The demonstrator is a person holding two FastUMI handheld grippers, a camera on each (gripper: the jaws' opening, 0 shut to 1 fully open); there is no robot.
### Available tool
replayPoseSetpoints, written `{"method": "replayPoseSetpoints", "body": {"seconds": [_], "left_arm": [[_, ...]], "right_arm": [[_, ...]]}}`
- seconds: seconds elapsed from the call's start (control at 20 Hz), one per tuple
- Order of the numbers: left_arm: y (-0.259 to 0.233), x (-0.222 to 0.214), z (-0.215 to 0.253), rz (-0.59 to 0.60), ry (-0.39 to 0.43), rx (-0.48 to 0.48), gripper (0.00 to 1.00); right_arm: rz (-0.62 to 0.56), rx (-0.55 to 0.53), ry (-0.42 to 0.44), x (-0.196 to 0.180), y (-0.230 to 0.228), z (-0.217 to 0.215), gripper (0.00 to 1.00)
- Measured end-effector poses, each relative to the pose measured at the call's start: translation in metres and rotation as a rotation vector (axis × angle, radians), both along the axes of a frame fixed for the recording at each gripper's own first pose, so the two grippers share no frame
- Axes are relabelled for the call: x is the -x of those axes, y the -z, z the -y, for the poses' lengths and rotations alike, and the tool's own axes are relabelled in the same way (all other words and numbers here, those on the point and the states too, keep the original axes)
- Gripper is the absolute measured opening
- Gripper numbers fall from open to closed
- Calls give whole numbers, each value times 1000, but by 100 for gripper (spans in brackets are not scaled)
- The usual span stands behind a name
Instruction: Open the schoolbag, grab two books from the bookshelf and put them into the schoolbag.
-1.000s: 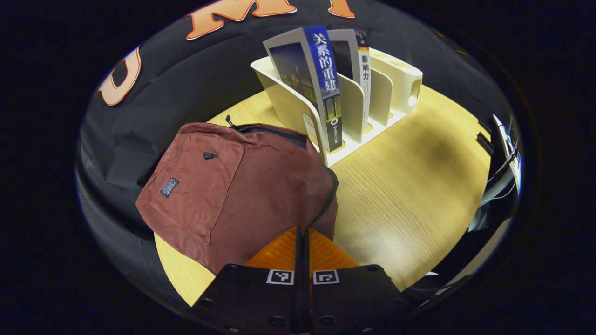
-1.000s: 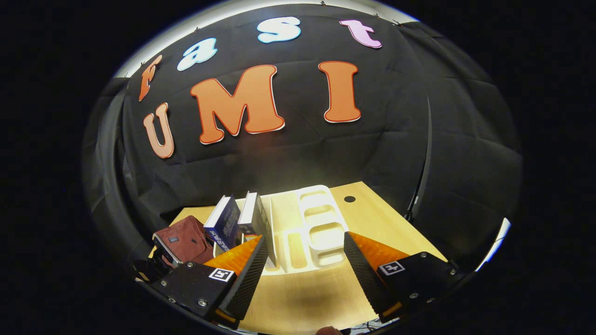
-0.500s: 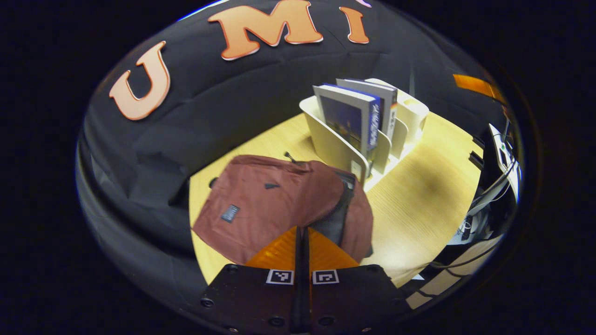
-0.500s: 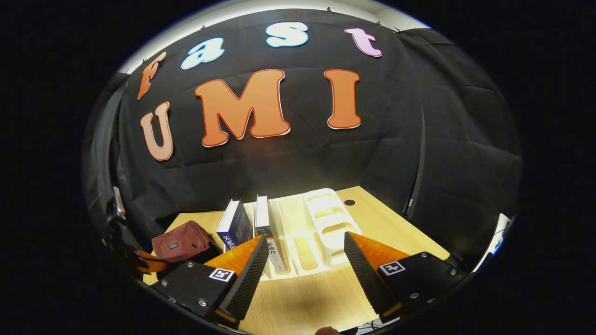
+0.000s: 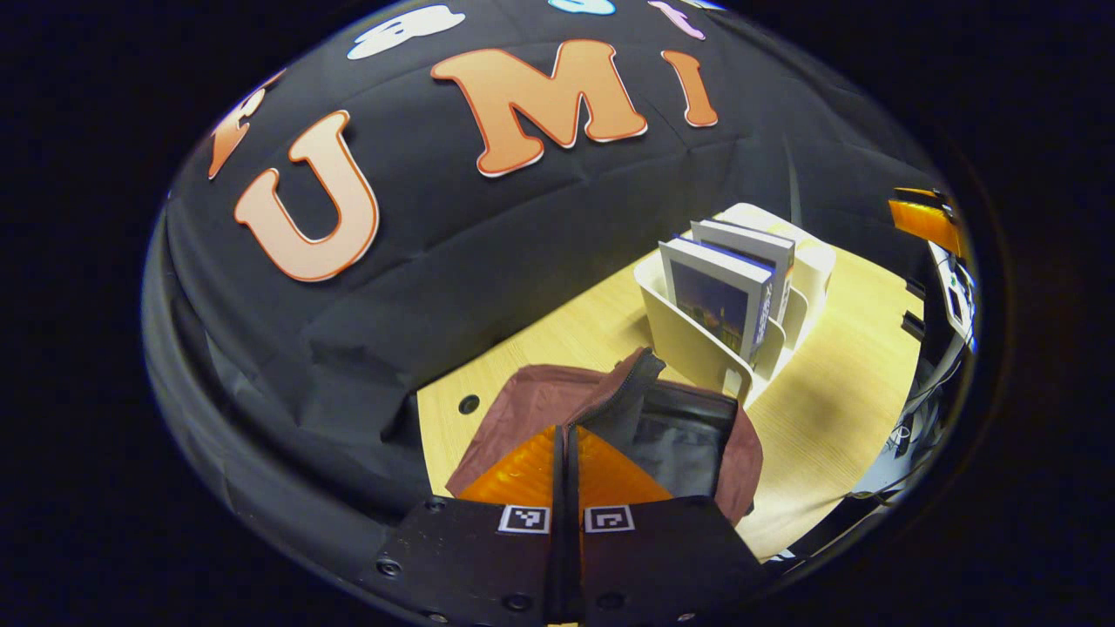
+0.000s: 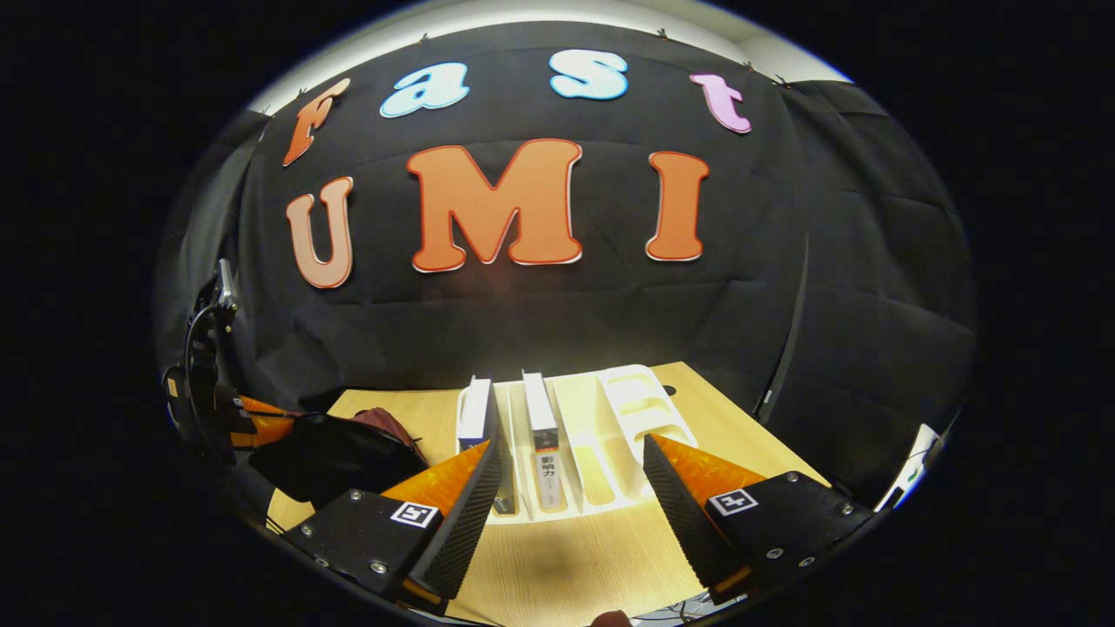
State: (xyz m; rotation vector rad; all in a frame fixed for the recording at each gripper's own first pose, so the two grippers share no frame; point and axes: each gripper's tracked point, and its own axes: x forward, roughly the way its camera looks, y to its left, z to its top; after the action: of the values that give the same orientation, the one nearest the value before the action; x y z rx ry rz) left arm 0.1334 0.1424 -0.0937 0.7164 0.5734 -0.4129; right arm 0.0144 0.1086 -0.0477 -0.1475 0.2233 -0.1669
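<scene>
The maroon schoolbag (image 5: 531, 409) lies on the wooden table, its mouth pulled up so the black lining (image 5: 679, 444) shows. My left gripper (image 5: 566, 428) is shut on the raised zipper edge (image 5: 629, 387) of the schoolbag. Behind it the white bookshelf (image 5: 688, 348) holds two upright books (image 5: 716, 305) (image 5: 760, 252). In the right gripper view, my right gripper (image 6: 571, 448) stands open, a little short of the bookshelf (image 6: 645, 409), with the two books (image 6: 475, 409) (image 6: 540, 409) ahead. The schoolbag (image 6: 331, 453) and the left gripper (image 6: 244, 409) sit at far left.
The wooden table (image 5: 827, 418) has bare room in front of and right of the bookshelf, and a cable hole (image 5: 469, 404) near the bag. Cables and equipment (image 5: 949, 296) hang off the table's right edge. The black cloth wall stands close behind.
My left gripper has risen and drawn back with the bag's zipper edge, opening the mouth onto the black lining. The right gripper stayed open and turned to face the books squarely.
</scene>
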Motion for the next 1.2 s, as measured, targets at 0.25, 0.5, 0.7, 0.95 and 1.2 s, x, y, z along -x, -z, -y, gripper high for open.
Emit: {"method": "replayPoseSetpoints", "body": {"seconds": [0.25, 0.5, 0.7, 0.95, 1.2], "left_arm": [[-7, -27, 2, 5, -20, 23, 1], [-5, -56, 9, -16, -51, 66, 0], [-1, -59, 18, -43, -38, 70, 1], [3, -60, 17, -58, -39, 76, 1], [7, -60, 13, -76, -38, 77, 0]], "right_arm": [[-101, -30, -138, -39, -18, -48, 97], [-331, -188, -206, -92, -13, -87, 97], [-519, -184, -182, -137, 12, -92, 97], [-718, -113, -125, -178, 51, -91, 97], [-878, -69, -64, -194, 93, -79, 98]]}}
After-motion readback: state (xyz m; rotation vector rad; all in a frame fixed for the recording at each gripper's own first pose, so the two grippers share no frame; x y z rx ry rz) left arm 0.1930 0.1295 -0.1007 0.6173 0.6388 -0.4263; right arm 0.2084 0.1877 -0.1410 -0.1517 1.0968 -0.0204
